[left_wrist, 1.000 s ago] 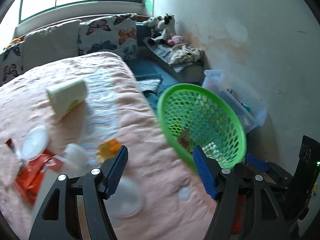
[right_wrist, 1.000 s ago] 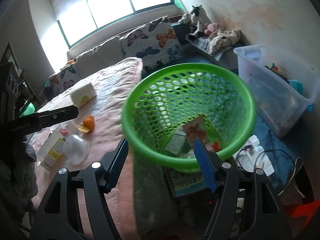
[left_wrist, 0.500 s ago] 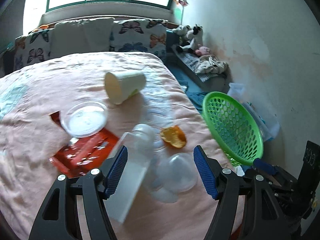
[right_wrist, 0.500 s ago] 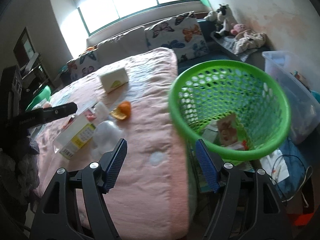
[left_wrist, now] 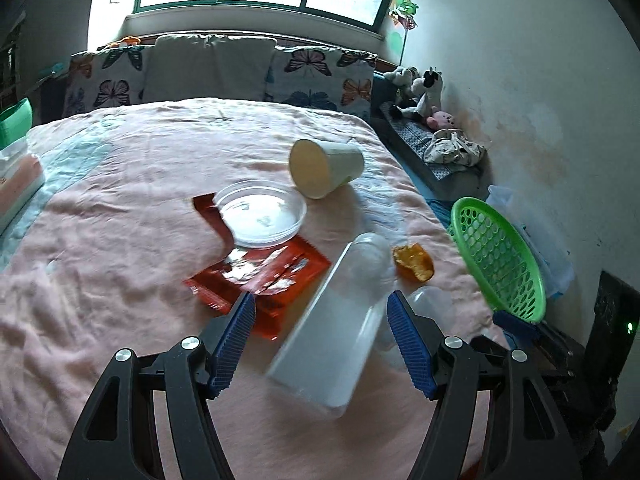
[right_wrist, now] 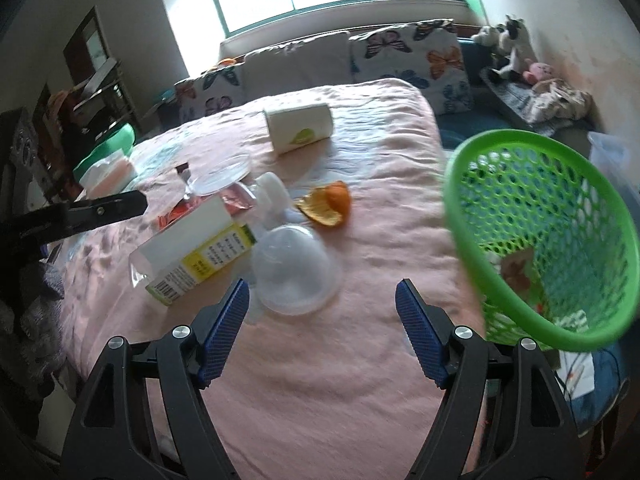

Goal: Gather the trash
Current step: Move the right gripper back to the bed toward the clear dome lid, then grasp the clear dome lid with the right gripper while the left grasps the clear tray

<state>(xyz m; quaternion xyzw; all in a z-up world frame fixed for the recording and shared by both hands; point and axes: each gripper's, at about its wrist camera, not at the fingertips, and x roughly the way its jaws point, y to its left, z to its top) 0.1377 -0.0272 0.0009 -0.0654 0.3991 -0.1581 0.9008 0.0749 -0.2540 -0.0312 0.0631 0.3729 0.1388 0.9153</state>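
Observation:
Trash lies on the pink bed: a tipped paper cup (left_wrist: 326,166) (right_wrist: 300,126), a clear shallow dish (left_wrist: 262,214), a red wrapper (left_wrist: 264,276), a white carton (left_wrist: 332,340) (right_wrist: 196,252), a clear dome lid (right_wrist: 296,274) (left_wrist: 434,304) and an orange peel (left_wrist: 414,262) (right_wrist: 326,204). The green basket (left_wrist: 500,264) (right_wrist: 540,232) hangs off the bed's right side with some paper in it. My left gripper (left_wrist: 322,340) is open above the carton, its pads clear of it. My right gripper (right_wrist: 322,328) has its jaws opening, holding nothing, just short of the dome lid.
Butterfly pillows (left_wrist: 320,76) line the head of the bed. Stuffed toys (left_wrist: 424,92) and a clear storage bin (right_wrist: 612,160) stand along the right wall. A tissue pack (right_wrist: 108,172) lies at the bed's left edge. A black finger (right_wrist: 100,212) of the left gripper reaches in from the left.
Both views have swung left, from the green basket to the trash on the bed. The right jaws stand wider than before. Both grippers hold nothing throughout.

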